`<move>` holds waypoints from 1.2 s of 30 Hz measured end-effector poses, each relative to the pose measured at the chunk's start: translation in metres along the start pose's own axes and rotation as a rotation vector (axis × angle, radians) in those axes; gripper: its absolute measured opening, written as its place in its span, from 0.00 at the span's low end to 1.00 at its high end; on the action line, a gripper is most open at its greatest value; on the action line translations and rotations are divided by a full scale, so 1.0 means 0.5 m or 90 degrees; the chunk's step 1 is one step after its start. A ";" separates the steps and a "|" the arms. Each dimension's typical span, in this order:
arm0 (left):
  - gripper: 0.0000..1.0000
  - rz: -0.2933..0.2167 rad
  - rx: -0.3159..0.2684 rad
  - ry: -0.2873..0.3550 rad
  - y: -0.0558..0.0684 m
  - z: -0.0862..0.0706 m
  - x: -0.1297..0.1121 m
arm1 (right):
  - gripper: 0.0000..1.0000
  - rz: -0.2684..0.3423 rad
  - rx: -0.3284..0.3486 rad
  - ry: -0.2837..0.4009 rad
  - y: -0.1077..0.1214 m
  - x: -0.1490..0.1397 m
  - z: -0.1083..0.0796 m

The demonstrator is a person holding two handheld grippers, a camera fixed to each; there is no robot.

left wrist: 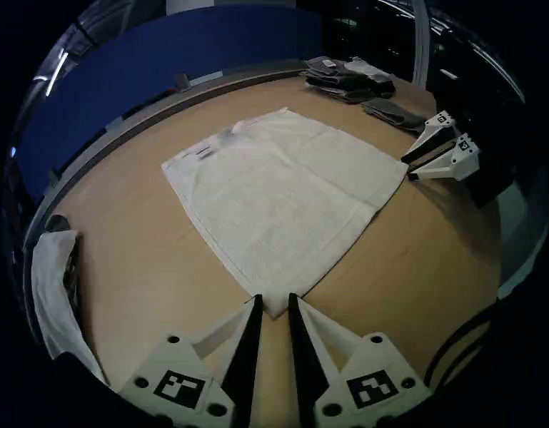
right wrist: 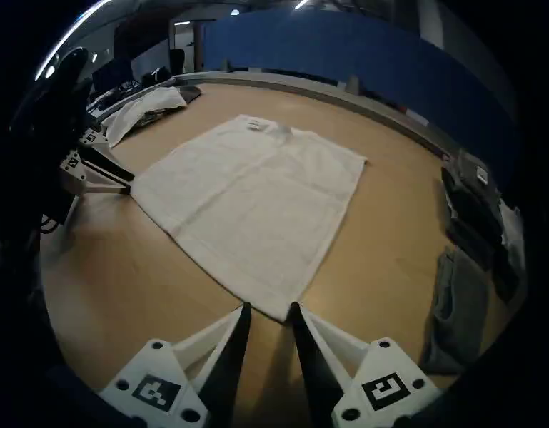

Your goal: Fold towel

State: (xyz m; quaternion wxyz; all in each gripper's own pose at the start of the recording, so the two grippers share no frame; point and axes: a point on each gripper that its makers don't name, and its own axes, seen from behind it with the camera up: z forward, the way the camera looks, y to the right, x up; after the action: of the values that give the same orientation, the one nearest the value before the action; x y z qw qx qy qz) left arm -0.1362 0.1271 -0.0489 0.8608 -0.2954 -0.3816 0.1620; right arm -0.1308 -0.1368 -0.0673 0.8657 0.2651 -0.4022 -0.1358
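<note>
A white towel (left wrist: 281,185) (right wrist: 253,192) lies spread flat on the wooden table (left wrist: 145,264), with a small label near its far edge. In the left gripper view, my left gripper (left wrist: 274,303) sits low at the towel's near corner, and that corner lies in the narrow gap between its fingers. In the right gripper view, my right gripper (right wrist: 270,308) stands open around another corner, with a wider gap. Each gripper appears in the other's view: the right gripper (left wrist: 408,169) at the towel's right corner, the left gripper (right wrist: 130,183) at its left corner.
A stack of dark folded cloths (left wrist: 349,78) (right wrist: 481,207) and a grey cloth (left wrist: 392,110) (right wrist: 456,307) lie at one table end. White cloths (left wrist: 49,285) (right wrist: 142,107) lie at the other end. A blue partition (left wrist: 167,50) runs along the far table edge.
</note>
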 end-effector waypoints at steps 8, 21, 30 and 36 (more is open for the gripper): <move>0.22 0.000 0.002 -0.001 0.000 0.001 -0.001 | 0.32 -0.001 0.004 -0.001 -0.002 -0.002 0.004; 0.09 0.017 0.008 -0.009 0.003 -0.001 0.000 | 0.12 -0.003 -0.006 -0.003 0.008 -0.003 0.000; 0.07 0.022 0.010 -0.012 0.000 0.000 -0.003 | 0.10 0.000 -0.005 -0.004 0.012 -0.007 -0.003; 0.07 0.023 0.010 -0.013 -0.001 -0.002 -0.003 | 0.10 -0.001 -0.004 -0.003 0.011 -0.004 -0.007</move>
State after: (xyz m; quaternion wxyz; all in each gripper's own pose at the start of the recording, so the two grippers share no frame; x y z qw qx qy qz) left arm -0.1365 0.1259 -0.0497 0.8561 -0.2935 -0.3838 0.1835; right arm -0.1295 -0.1301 -0.0673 0.8653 0.2626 -0.4039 -0.1387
